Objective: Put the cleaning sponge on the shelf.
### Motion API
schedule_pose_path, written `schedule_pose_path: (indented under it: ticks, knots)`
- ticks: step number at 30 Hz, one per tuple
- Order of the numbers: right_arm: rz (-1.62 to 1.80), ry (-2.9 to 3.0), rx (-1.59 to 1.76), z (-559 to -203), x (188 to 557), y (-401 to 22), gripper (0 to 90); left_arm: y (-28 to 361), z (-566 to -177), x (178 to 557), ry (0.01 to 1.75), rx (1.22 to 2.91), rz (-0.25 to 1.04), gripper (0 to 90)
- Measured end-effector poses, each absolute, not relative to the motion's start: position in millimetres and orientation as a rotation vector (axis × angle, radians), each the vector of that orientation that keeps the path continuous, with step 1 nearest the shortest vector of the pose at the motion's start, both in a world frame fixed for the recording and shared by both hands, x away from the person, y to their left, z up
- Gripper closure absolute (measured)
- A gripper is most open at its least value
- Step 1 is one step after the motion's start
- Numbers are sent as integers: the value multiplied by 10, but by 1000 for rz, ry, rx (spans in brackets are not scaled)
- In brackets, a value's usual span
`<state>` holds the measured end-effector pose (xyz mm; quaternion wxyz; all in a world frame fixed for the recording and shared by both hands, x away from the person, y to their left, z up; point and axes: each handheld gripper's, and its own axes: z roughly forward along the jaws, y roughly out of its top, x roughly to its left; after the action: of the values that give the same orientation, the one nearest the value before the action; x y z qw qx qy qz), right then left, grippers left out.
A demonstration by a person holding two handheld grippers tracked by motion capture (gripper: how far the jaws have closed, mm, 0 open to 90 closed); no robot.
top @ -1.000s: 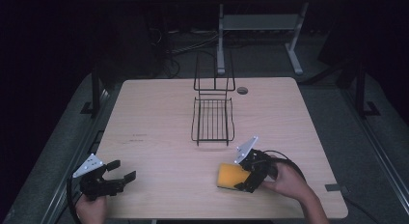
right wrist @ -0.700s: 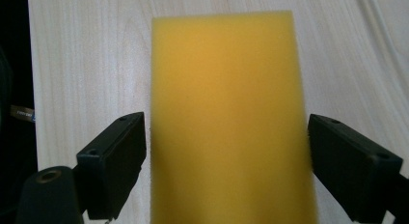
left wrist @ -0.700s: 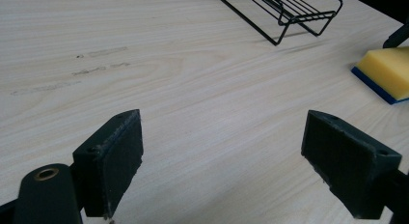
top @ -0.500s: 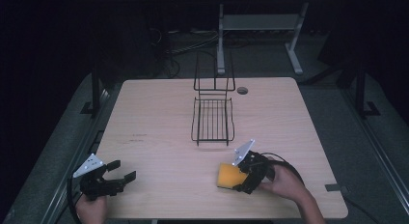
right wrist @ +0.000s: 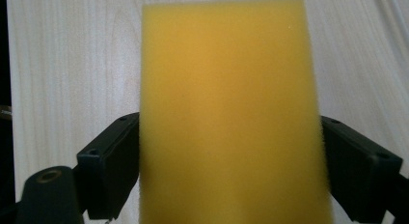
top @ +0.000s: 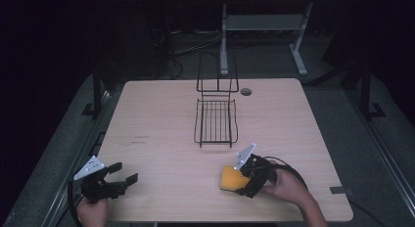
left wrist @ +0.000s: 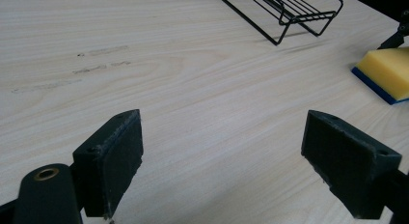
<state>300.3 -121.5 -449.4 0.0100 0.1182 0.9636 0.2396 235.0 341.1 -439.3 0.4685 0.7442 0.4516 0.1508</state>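
Observation:
A yellow sponge (top: 229,179) with a blue underside lies flat on the wooden table (top: 161,119) near the front right. My right gripper (top: 242,184) is open, and its jaws stand on either side of the sponge's right end. In the right gripper view the sponge (right wrist: 231,113) fills the gap between the two pads, and its edges look straight, not squeezed. At the front left my left gripper (top: 125,172) is open just above bare wood, with nothing between its pads (left wrist: 120,156). The left gripper view has the sponge (left wrist: 388,72) far off at the right edge.
A black wire rack (top: 215,122) with an upright back stands at the table's middle, behind the sponge; its front end (left wrist: 289,7) appears in the left gripper view. Behind it is a cable hole (top: 246,91). Bare wood lies between the two grippers.
My right gripper has slid a little to the left and down over the sponge. The sponge has barely shifted. My left gripper has stayed in place.

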Motion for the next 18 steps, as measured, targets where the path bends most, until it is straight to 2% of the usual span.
schedule_pose_path:
  ticks: [16, 18]
  knots:
    - [733, 3005, 349, -4513, 2996, -1204, 161, 3412, -4392, 2351, 1106, 1822, 367, 140]
    - [732, 3006, 351, -4514, 2996, -1203, 185, 3415, -4392, 2350, 1107, 1821, 366, 140]
